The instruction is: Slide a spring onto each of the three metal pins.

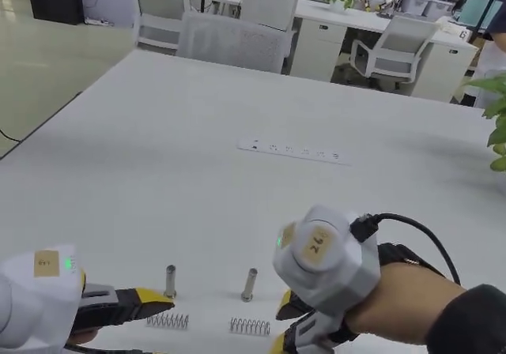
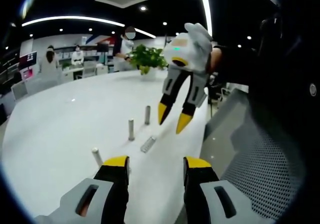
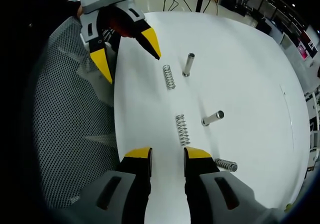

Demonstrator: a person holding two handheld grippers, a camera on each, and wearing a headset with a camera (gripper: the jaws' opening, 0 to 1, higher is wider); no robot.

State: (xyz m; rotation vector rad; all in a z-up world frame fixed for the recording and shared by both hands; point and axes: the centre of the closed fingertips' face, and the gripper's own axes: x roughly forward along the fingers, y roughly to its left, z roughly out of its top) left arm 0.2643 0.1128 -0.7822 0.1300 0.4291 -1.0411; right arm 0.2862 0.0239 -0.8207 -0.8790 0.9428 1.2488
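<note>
Behind the white table with pins stand office chairs.

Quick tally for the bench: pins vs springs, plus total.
Metal pins: 3
Springs: 3, the third seemingly already on a pin
Total: 6

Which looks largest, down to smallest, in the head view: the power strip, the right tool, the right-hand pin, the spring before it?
1. right tool, nearest the camera.
2. power strip.
3. pin and spring: too alike to rank.
</note>
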